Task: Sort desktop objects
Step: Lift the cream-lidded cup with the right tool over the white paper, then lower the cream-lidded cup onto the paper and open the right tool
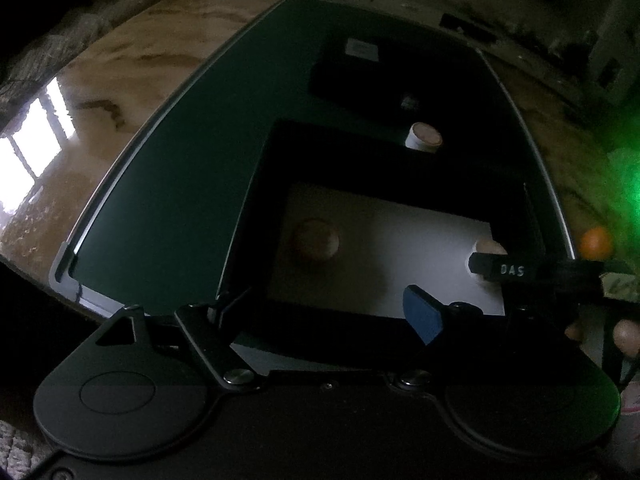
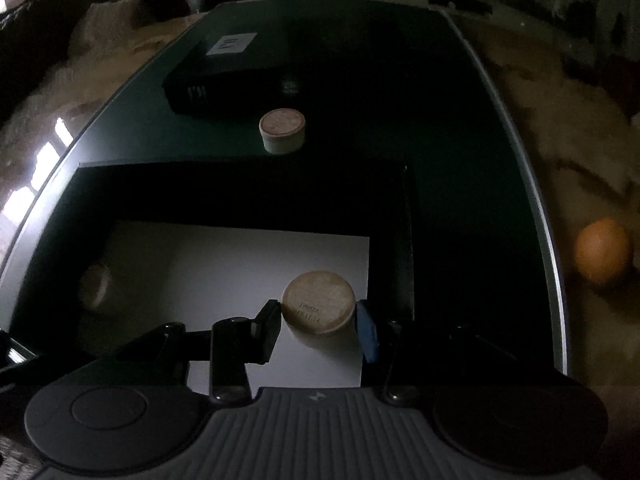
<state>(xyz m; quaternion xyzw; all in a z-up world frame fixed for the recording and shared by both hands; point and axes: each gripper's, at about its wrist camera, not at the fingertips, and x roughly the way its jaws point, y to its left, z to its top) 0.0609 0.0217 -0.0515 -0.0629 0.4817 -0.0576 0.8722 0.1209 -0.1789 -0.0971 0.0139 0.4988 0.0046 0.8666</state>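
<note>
Right gripper clamps round capped jar inside black box. Second jar at 12 o'clock; third jar at 9. Left gripper wide, holding nothing.

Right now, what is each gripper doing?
Left gripper: open, holding nothing.
Right gripper: closed on a small round container over the box.

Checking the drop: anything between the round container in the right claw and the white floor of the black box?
Nothing visible. The right claw grips the round container inside the black box, over bare white floor. The other container in the box sits apart at the left.
</note>
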